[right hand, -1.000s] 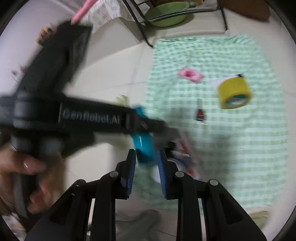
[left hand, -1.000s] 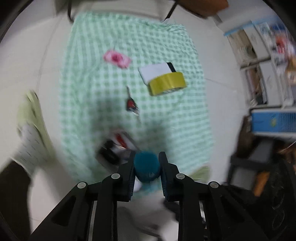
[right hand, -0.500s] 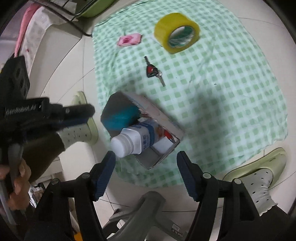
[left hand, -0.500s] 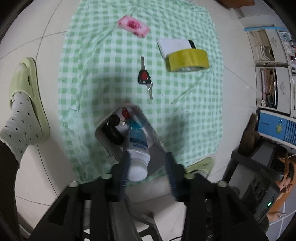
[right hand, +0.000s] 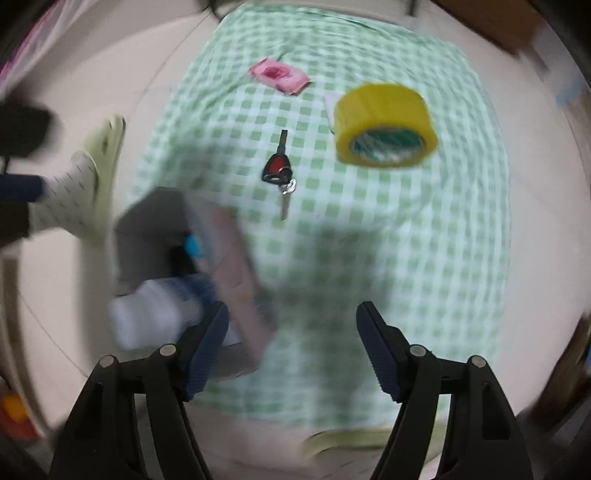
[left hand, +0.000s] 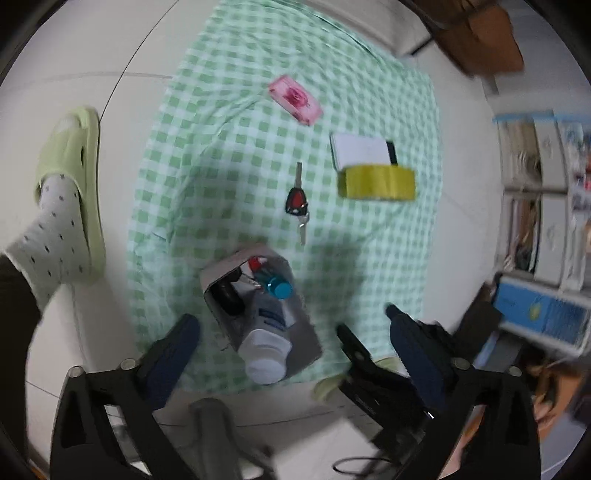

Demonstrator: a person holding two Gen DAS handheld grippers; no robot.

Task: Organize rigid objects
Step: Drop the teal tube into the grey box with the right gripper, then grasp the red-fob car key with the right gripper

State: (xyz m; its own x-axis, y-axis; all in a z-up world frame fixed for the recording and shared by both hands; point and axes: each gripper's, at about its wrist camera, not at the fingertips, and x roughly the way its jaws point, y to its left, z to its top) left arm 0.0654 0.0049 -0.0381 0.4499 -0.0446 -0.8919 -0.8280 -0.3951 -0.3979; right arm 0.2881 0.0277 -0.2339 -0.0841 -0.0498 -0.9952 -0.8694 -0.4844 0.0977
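A small cardboard box (left hand: 306, 332) lies on a green checked cloth (left hand: 229, 177) on the floor. A white bottle with a blue cap (left hand: 267, 343) pokes out of it, with a black item and other small things inside. The box (right hand: 147, 221) and bottle (right hand: 147, 314) also show in the right wrist view. My left gripper (left hand: 291, 336) is open above the box and holds nothing. My right gripper (right hand: 291, 321) is open and empty over the cloth, right of the box. A red-and-black key (left hand: 297, 203), a yellow tape roll (left hand: 376, 182), a pink packet (left hand: 295, 98) and a white card (left hand: 360, 149) lie beyond.
The person's feet in green slippers (left hand: 70, 177) stand left of the cloth and near its front edge (left hand: 332, 384). Shelves with books and boxes (left hand: 543, 192) stand at the right. A brown piece of furniture (left hand: 480, 33) stands at the back.
My left gripper has let go of the blue-capped bottle, which now lies in the box, and has opened wide. Both grippers have pulled back from the box.
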